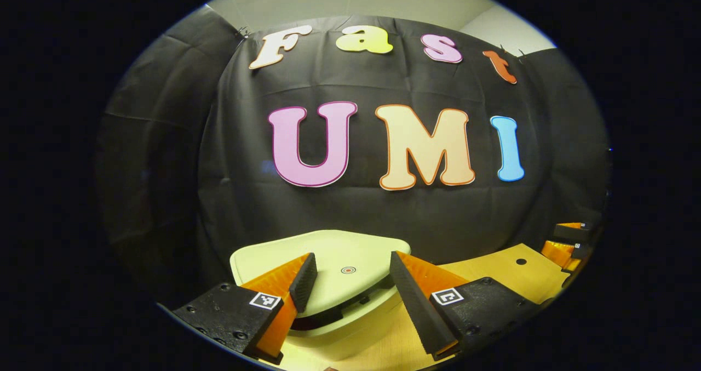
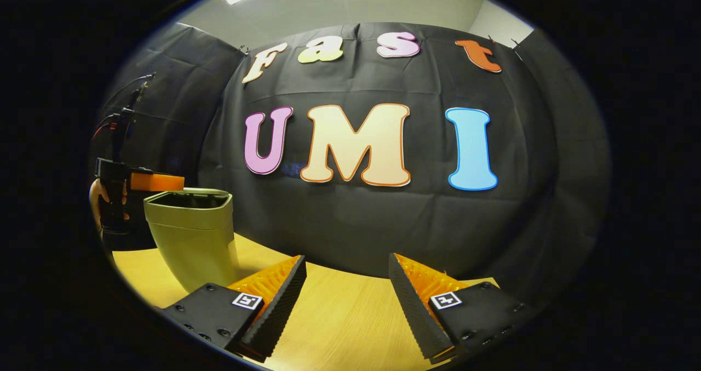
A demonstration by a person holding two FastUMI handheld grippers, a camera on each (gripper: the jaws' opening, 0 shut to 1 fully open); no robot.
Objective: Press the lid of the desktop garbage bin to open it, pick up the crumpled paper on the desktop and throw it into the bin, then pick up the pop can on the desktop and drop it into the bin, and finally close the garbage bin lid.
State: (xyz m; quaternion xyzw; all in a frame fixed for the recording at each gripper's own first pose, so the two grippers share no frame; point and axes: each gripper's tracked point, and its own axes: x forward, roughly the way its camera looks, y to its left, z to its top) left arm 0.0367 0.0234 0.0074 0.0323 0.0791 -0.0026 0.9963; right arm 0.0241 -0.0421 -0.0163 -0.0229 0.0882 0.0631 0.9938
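The pale green desktop bin (image 1: 328, 332) stands right below my left gripper (image 1: 353, 258). Its lid (image 1: 334, 250) carries a small round red mark (image 1: 348, 270), and a dark gap shows under the lid's near edge. The left gripper is open, its fingers spread just above the lid with the mark between them. In the right gripper view the bin (image 2: 191, 234) stands at the left, with the left gripper (image 2: 156, 182) over its top, held by a hand (image 2: 98, 195). My right gripper (image 2: 346, 261) hangs open over the bare wooden table (image 2: 339, 316), holding nothing.
The wooden table (image 1: 509, 272) has a small dark hole (image 1: 521, 261) to the right of the bin. The right gripper (image 1: 569, 239) shows at the far right of the left gripper view. Black cloth walls close the booth behind the table.
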